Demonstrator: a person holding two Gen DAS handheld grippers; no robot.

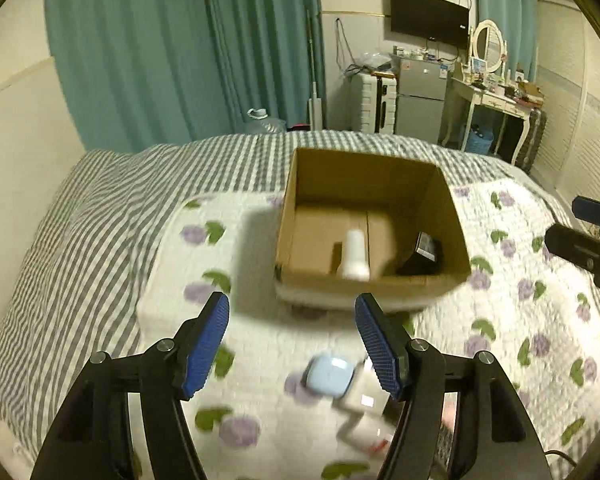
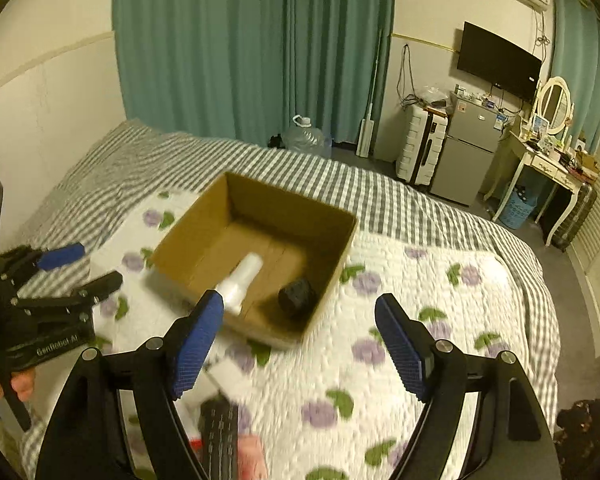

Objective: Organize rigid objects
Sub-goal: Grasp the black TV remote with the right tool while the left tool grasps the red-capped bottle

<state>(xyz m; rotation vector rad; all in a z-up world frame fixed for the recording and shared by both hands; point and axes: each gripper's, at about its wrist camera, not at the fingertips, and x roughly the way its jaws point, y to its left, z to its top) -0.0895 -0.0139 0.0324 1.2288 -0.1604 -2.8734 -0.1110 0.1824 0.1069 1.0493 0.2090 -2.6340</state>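
An open cardboard box (image 1: 374,284) (image 2: 332,276) sits on the quilted bed. Inside lie a white bottle (image 1: 355,256) (image 2: 242,276) and a black object (image 1: 424,256) (image 2: 296,294). My left gripper (image 1: 292,340) is open and empty, held above the quilt just short of the box. Below it lie a light blue case (image 1: 329,374) and a white boxy object (image 1: 360,412). My right gripper (image 2: 300,344) is open and empty near the box's front corner. A black ribbed object (image 2: 219,436) and a pink item (image 2: 252,456) lie below it.
The floral quilt (image 2: 380,380) lies over a grey striped sheet (image 1: 80,240). The left gripper shows at the right wrist view's left edge (image 2: 52,300). Beyond the bed stand teal curtains, a water jug (image 2: 306,136), a white suitcase, a small fridge and a dressing table.
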